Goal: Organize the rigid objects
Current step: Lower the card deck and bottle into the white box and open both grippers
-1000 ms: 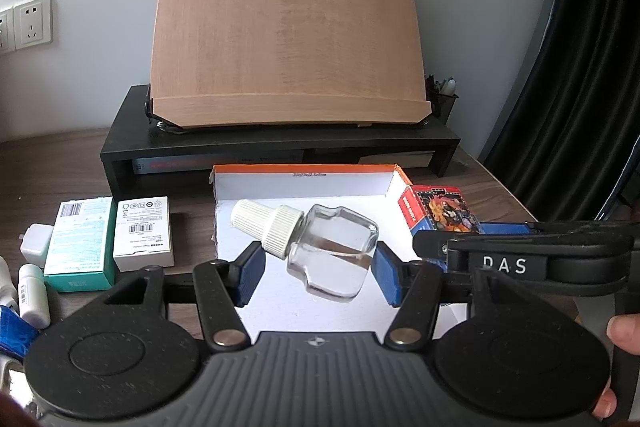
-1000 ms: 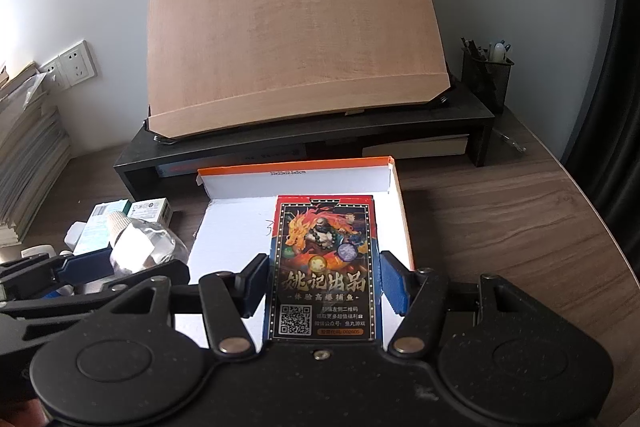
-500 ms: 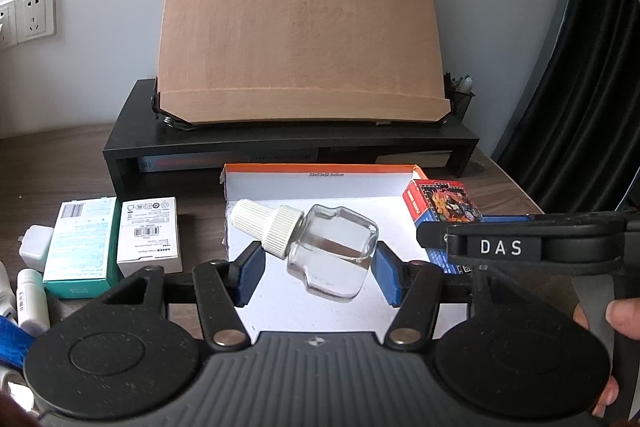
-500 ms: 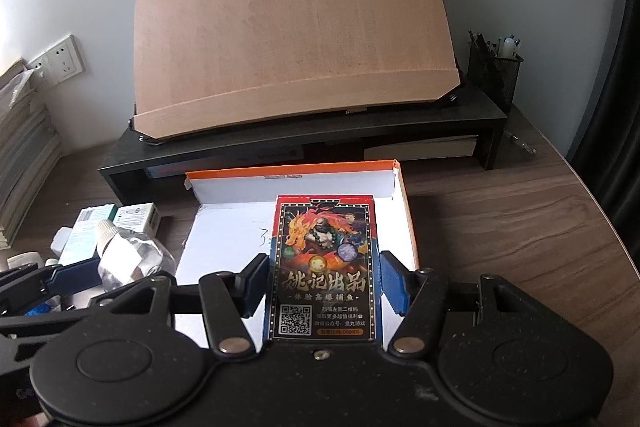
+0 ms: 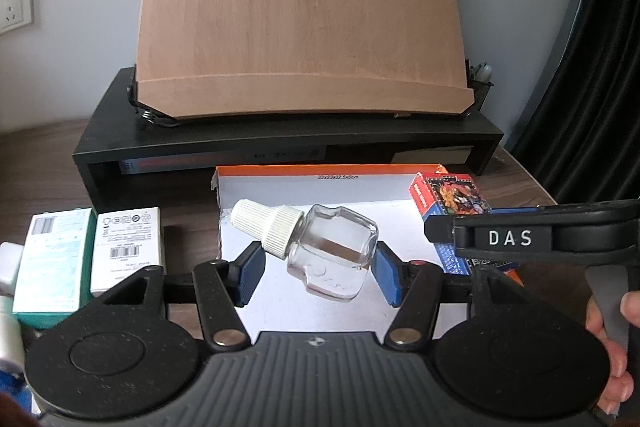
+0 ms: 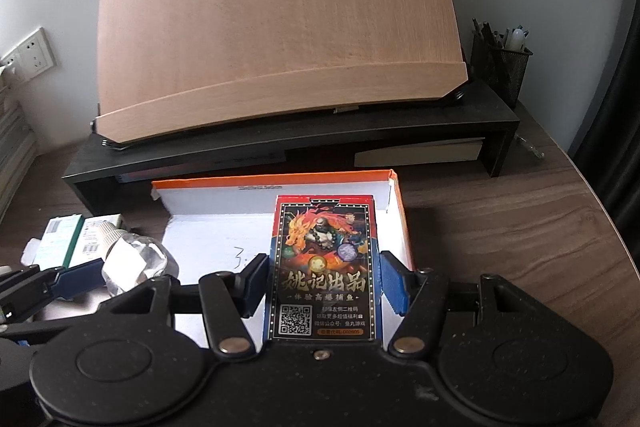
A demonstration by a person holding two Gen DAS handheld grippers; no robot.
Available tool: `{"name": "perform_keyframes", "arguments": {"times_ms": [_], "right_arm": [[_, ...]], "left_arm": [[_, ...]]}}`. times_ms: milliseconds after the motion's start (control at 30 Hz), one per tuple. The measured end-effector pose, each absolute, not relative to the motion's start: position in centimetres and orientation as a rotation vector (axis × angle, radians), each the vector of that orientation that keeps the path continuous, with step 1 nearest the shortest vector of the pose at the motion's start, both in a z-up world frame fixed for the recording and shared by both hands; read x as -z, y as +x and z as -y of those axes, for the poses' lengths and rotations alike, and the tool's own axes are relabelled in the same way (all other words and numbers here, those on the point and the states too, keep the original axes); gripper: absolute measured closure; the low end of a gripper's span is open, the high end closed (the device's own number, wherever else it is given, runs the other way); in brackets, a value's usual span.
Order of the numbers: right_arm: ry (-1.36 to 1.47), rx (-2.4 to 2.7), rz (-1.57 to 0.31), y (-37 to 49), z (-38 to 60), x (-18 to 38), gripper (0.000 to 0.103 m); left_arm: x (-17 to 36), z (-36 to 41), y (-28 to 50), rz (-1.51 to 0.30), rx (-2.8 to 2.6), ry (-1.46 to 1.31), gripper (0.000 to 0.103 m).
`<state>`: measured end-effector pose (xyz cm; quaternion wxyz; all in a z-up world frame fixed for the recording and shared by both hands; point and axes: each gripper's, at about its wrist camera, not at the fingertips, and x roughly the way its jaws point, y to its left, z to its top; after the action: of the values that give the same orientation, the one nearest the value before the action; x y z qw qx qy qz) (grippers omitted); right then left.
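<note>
Edges: orange-rimmed tray (image 6: pixel 394 211) on desk (image 6: pixel 500 239), bare floor inside | Left hand-held gripper (image 5: pixel 318 271) clamps bottle (image 5: pixel 332 255) over tray | Right hand-held gripper (image 6: pixel 322 285) clamps card box (image 6: pixel 324 267) by tray's right wall

Both grippers angle downward side by side: the left gripper (image 5: pixel 316 273) clamps a bottle, the right gripper (image 6: pixel 324 283) a card box.

Both tools are matte black, finely speckled plastic. The left gripper (image 5: pixel 316 277) has blue pads (image 5: pixel 249 277) on black fingers, two link arms behind them each pinned by a silver rivet (image 5: pixel 225 337), a round disc either side and a ribbed grey deck between. The right gripper (image 6: pixel 322 285) is built alike; its side, seen from the left view, reads "DAS" in white.
</note>
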<state>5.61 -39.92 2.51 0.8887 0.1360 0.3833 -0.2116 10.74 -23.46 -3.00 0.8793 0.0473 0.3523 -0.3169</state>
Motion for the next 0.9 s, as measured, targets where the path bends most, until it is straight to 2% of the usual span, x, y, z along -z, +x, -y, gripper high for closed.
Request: {"name": "perform_keyframes", "arguments": {"times_ms": [633,900], "right_arm": [[0.260,0.453,-0.834,9.1,42.1,-1.1,0.031],[0.239,0.480,-0.741,7.0,42.0,-3.1,0.027]], "left_arm": [[5.3,25.7,14.1,-0.765,0.659,0.099,0.044],[5.8,27.3,14.9,-0.784,0.693,0.095,0.043]]}}
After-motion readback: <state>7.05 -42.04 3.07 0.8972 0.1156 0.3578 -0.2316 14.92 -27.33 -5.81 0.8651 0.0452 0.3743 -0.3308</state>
